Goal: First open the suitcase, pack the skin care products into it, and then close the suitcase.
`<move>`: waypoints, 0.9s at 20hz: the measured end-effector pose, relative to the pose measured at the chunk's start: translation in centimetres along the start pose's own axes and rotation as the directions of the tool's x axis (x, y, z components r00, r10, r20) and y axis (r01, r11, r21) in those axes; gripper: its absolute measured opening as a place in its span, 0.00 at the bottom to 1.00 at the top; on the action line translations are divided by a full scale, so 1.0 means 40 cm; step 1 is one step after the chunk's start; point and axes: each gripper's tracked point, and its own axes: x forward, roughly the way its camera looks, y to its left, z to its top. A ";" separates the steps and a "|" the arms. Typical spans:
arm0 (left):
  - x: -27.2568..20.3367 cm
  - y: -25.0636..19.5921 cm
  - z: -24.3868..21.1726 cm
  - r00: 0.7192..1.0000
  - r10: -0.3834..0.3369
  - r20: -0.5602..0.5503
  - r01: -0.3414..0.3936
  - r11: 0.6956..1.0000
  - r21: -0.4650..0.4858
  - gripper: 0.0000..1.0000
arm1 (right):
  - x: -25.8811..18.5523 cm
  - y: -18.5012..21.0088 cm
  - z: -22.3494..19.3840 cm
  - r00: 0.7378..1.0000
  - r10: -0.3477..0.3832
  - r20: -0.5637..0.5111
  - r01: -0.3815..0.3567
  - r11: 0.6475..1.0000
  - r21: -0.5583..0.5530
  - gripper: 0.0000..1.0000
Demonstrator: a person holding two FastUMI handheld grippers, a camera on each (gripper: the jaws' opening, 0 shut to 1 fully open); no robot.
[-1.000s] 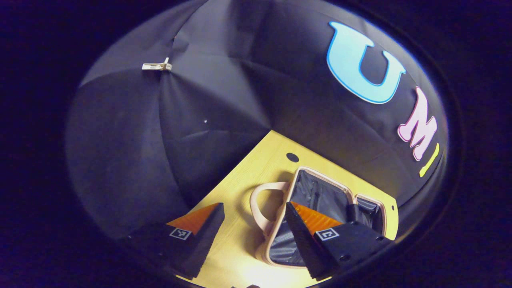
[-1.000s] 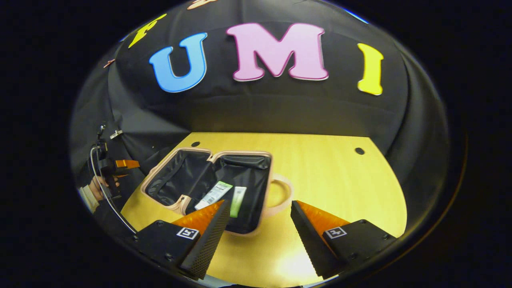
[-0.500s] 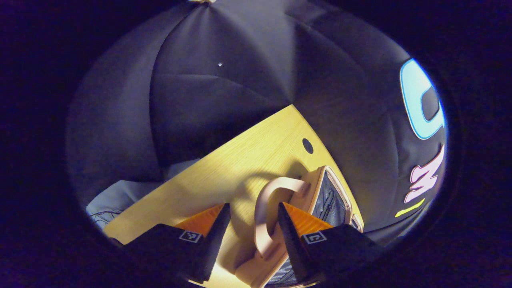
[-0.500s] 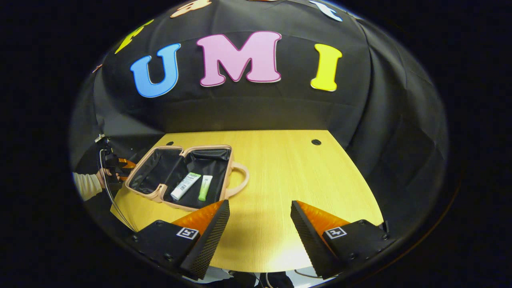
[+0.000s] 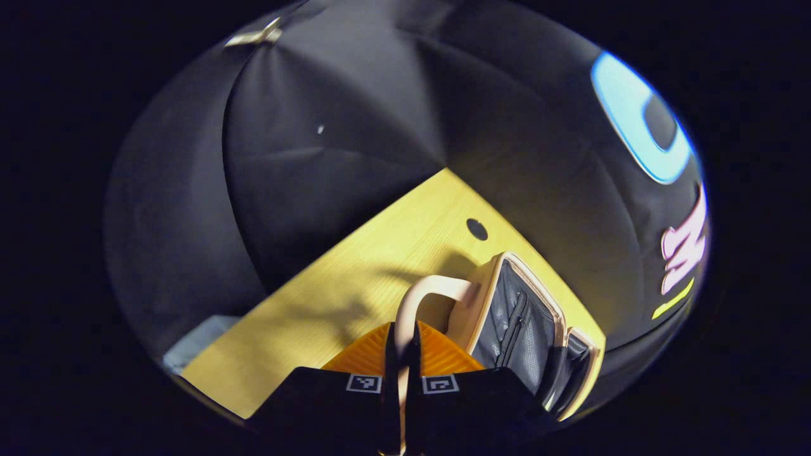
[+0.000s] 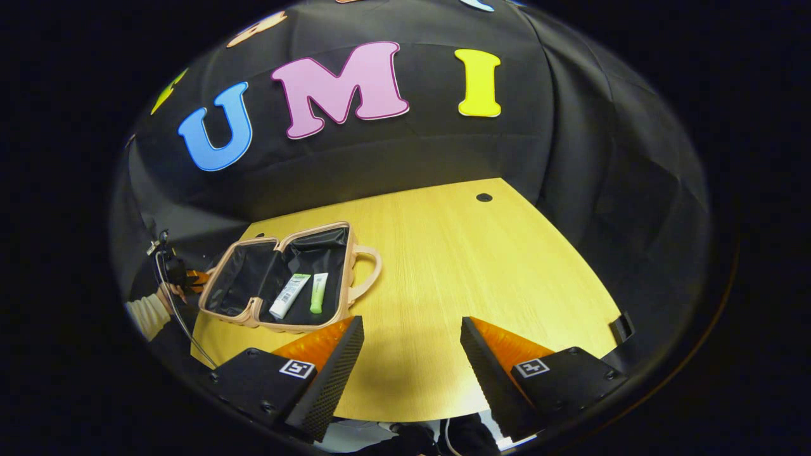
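Two skin care tubes lie side by side in the open suitcase (image 6: 285, 278): a white tube (image 6: 286, 296) and a green tube (image 6: 317, 292), both in the handle-side half, close together and roughly parallel. The suitcase lies flat with both halves spread, dark lining up, on the wooden table (image 6: 481, 278) near its left edge as the right gripper view has it, towards the table's far left corner. Its pale handle (image 6: 366, 273) loops out from the side facing the middle of the table.

In the left gripper view the suitcase (image 5: 526, 316) is seen from the other side, with a zip pocket in the lining of the nearer half and a second handle (image 5: 423, 292) arching out from that half's rim. The left gripper (image 5: 402, 345) is clenched on this handle: its two fingers (image 5: 370, 354) sit nearly together with the thin handle band pinched between them, both pressing on it. The right gripper view catches this same gripper far off at the suitcase's left end, held by a hand (image 6: 170, 292) in a light sleeve, with a cable trailing down from it.

The right gripper (image 6: 410, 345) hangs over the table's near edge, well apart from the suitcase, its fingers (image 6: 332, 361) spread wide and grasping nothing; bare table shows between them. A small round hole (image 6: 484, 197) sits near the table's far right corner.
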 end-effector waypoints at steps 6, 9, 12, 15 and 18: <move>-0.266 -0.266 0.154 0.973 -0.122 0.197 0.077 0.972 0.221 0.06 | 0.037 -0.013 0.028 0.997 0.072 -0.011 -0.072 0.997 0.012 0.98; -0.422 -0.423 0.136 0.962 -0.173 0.210 0.095 0.937 0.335 0.06 | 0.055 -0.044 0.072 0.995 0.094 0.028 -0.094 0.996 0.000 0.98; -0.516 -0.625 0.042 0.949 -0.246 0.199 0.146 0.898 0.416 0.06 | 0.080 -0.061 0.102 0.991 0.123 0.043 -0.122 0.992 -0.023 0.98; -0.512 -0.848 -0.121 0.938 -0.322 0.130 0.234 0.864 0.446 0.06 | 0.100 -0.090 0.127 0.987 0.151 0.048 -0.150 0.988 -0.023 0.98; -0.453 -1.022 -0.342 0.924 -0.382 0.007 0.349 0.851 0.392 0.06 | 0.110 -0.130 0.141 0.985 0.165 0.055 -0.164 0.986 -0.022 0.98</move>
